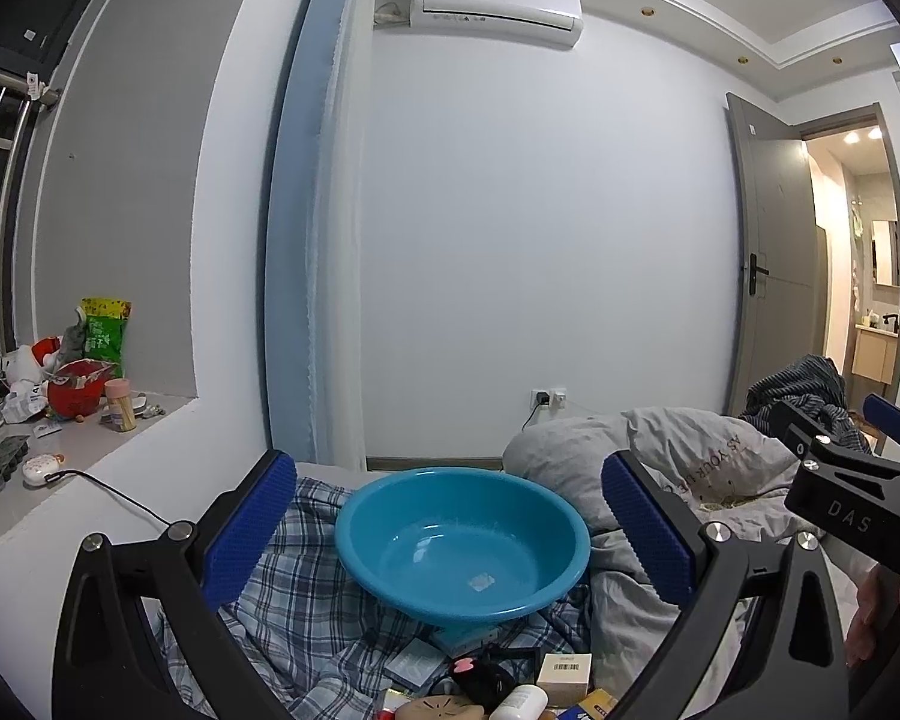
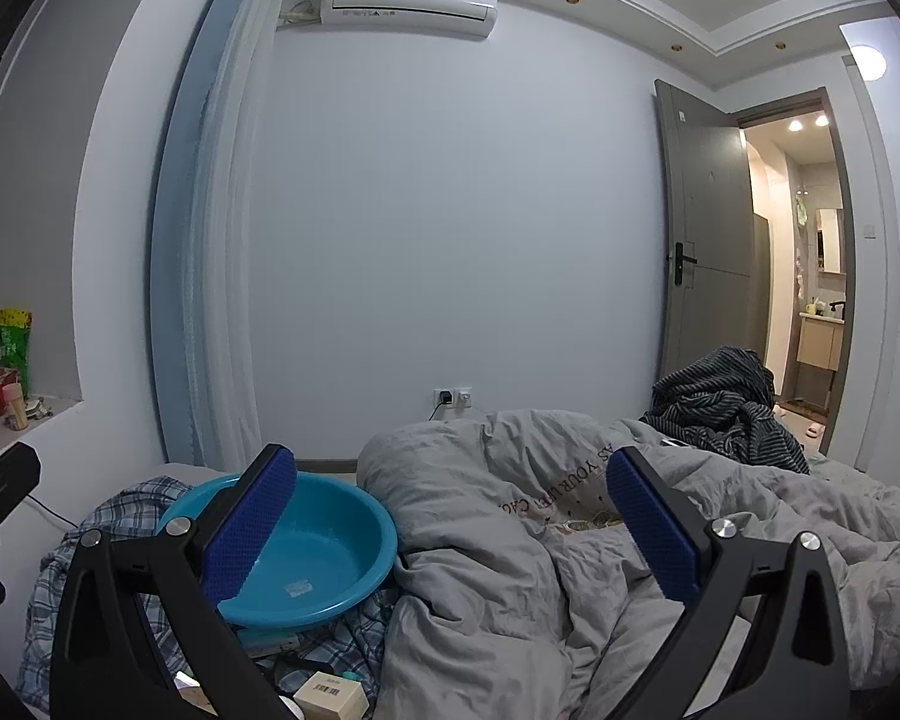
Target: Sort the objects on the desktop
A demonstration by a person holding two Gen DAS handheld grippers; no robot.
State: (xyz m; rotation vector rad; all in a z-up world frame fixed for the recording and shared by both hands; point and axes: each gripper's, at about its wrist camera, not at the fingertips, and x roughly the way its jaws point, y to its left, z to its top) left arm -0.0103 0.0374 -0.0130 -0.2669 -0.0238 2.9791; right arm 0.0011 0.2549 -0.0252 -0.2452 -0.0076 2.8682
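A blue plastic basin (image 1: 462,546) sits empty on a plaid cloth (image 1: 306,618) on the bed; it also shows in the right wrist view (image 2: 318,564). Small items lie in front of it: a white barcode box (image 1: 564,672), a white bottle (image 1: 522,705), a dark pouch (image 1: 480,675) and flat packets (image 1: 414,663). My left gripper (image 1: 450,534) is open and empty, held above these items, facing the basin. My right gripper (image 2: 456,528) is open and empty, over the grey duvet to the right of the basin. The white box also shows in the right wrist view (image 2: 330,693).
A rumpled grey duvet (image 2: 510,540) fills the bed to the right, with a striped dark garment (image 2: 720,408) behind it. A windowsill (image 1: 60,450) at left holds a red bowl, snack bags and a cable. A wall socket (image 1: 546,399) and an open door (image 2: 708,252) are behind.
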